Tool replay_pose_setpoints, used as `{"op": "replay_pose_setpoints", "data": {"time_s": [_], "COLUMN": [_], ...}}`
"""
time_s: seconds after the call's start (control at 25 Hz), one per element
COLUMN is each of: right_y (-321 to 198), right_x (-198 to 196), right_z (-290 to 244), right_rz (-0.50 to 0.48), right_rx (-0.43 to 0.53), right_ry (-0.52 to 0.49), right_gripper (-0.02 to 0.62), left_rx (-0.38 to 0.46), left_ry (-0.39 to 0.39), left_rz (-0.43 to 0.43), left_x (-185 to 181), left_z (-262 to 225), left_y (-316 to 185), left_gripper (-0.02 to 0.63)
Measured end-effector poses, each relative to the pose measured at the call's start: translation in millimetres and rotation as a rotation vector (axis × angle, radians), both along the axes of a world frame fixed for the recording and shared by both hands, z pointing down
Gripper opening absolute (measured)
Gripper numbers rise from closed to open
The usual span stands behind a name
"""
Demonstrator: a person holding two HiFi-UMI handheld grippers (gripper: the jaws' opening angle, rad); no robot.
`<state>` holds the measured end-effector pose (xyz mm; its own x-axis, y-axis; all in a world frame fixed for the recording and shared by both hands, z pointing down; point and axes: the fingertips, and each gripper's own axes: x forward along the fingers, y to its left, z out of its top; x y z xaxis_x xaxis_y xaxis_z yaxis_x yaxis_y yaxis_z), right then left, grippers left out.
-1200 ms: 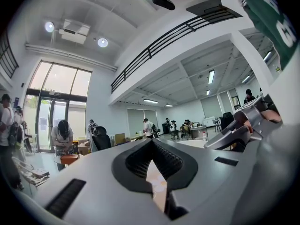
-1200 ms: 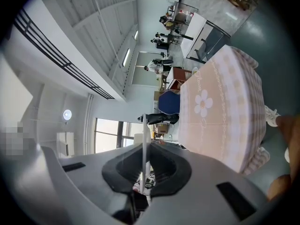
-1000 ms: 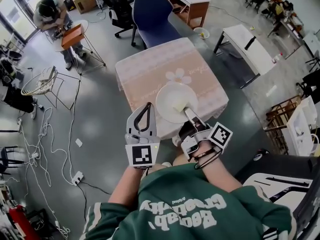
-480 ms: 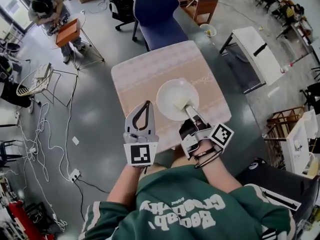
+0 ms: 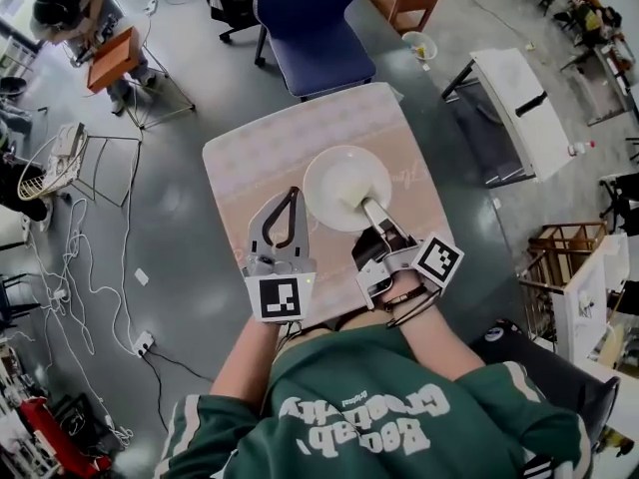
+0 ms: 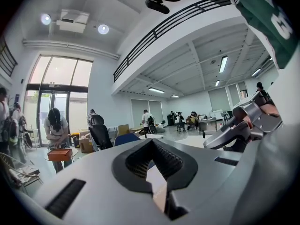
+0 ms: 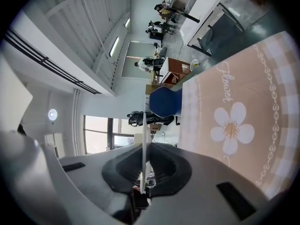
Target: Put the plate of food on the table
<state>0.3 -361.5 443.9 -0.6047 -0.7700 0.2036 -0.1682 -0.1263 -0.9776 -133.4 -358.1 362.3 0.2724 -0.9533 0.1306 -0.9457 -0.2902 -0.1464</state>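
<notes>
Across the middle of the head view we see the counter (image 5: 240, 158) under its pink cloth, and the plate (image 5: 339, 178) shows as a white disc over the cloth's right half. We cannot tell whether the plate rests on the cloth or hangs just above it.

At the plate's lower right rim, the right tool (image 5: 371, 211) has its jaws nearly together, pinching the rim. In the right gripper view the plate shows edge-on, as a thin white line clamped between the dark ribbed pads, with the flower-printed cloth spread across the right of that frame.

Left of the plate, and apart from it, the left tool (image 5: 292, 196) lies over the cloth's lower edge. Its jaws are closed tip to tip with nothing between them; in the left gripper view only a slip of pink cloth shows through the gap behind the tips.

On the plate, just beside the right tool's tips, lies a pale bit of food (image 5: 355, 203); it is too small and washed out for us to say what it is. Both tools cover the counter's lower edge, and the blue chair (image 5: 310, 28) at the top of the frame is cut off.
</notes>
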Motion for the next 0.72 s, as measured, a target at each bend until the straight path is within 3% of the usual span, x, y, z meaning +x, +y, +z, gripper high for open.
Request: {"op": "replay_pose_setpoints", "data": {"time_s": [0.72], "right_y": [-81.5], "right_x": [-5.7], "right_z": [116.6], "right_rz": [-0.071], "right_rx": [-0.196], "right_ry": [0.091], "right_gripper": [0.031], "left_rx": [-0.168], "left_ry": [-0.003], "left_rz": [-0.049], "left_x": [-12.5], "left_z": [105.2], "left_y": [-93.5], "left_gripper": [0.009]}}
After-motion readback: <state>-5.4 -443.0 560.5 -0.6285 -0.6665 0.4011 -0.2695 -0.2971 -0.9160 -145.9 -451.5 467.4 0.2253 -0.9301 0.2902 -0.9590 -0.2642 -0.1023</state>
